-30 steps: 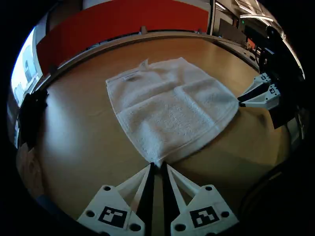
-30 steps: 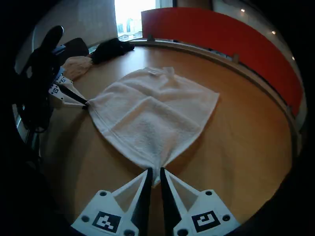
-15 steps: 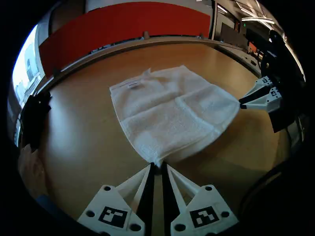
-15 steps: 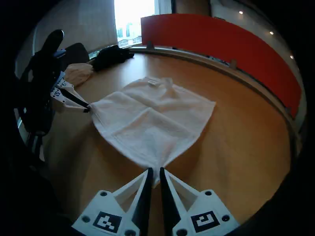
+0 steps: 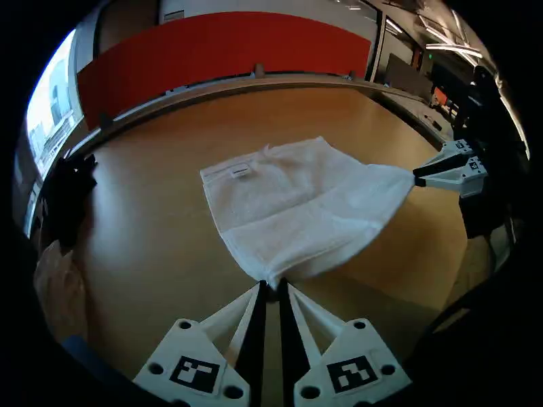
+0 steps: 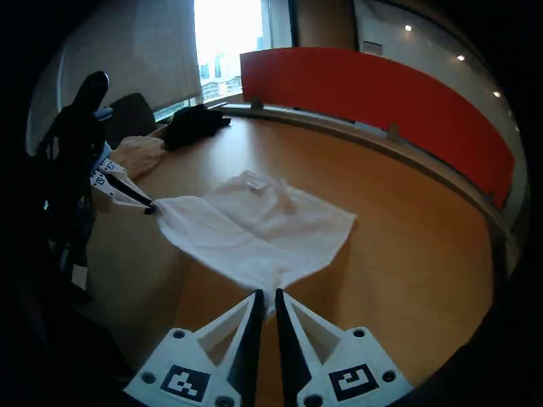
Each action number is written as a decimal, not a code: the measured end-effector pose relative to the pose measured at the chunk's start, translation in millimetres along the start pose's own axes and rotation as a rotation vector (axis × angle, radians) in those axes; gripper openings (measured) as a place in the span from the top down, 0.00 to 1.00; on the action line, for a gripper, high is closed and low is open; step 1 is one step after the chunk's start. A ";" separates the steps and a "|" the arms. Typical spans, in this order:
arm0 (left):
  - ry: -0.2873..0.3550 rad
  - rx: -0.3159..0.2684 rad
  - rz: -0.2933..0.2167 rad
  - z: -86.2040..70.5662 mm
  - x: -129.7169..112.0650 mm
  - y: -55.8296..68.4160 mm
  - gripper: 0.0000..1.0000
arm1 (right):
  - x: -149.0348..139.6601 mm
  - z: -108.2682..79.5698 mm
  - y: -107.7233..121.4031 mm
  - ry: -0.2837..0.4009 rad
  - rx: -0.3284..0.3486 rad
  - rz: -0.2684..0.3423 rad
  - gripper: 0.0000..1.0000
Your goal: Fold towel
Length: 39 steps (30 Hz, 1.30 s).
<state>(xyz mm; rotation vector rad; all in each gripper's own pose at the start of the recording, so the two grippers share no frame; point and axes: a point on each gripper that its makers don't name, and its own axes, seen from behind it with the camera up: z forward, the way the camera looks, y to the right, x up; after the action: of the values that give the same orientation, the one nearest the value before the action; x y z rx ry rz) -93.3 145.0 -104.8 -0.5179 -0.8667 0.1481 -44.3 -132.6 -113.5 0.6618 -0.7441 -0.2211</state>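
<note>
Since a second ago both grippers have risen, taking the near edge of the towel (image 5: pixel 298 203) up off the table (image 5: pixel 149 224); the cloth that lay flat now slopes up from the wood toward the fingers.

Left gripper (image 5: pixel 271 281): fingers pressed together, pinching one near corner right at the tips.
Right gripper (image 6: pixel 265 292): same state, closed on the other near corner. From the left gripper view it sits off to the right, with the held edge drawn fairly taut between the two.

Towel position: directly ahead of each gripper. Near half in the air, far half resting on the table.

Key relation: the free far edge lies straight forward of both grippers and roughly parallel to the held edge. Neither gripper is clearly nearer, so my judgement is that the fold calls for both to travel forward together and lay the held edge on the far one.

Writing: a small white tag (image 5: pixel 239 172) sits by the far edge, its print too small to read. No brand is legible.
</note>
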 end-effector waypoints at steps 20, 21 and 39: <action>-0.040 -0.055 -0.090 -51.9 1.0 34.8 0.87 | 12.7 -55.9 -15.8 -0.004 0.015 0.015 0.87; -0.042 -0.057 -0.096 -53.8 0.5 36.2 0.87 | 12.8 -57.9 -16.5 -0.004 0.016 0.017 0.87; -0.037 -0.049 -0.136 -45.4 11.3 31.0 0.87 | 16.4 -51.6 -10.5 -0.020 0.021 0.010 0.87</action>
<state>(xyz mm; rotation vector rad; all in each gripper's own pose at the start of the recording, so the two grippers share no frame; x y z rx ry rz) -48.9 158.7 -136.5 -0.5020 -0.9403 0.0120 3.5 -122.8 -139.2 0.6764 -0.7690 -0.2116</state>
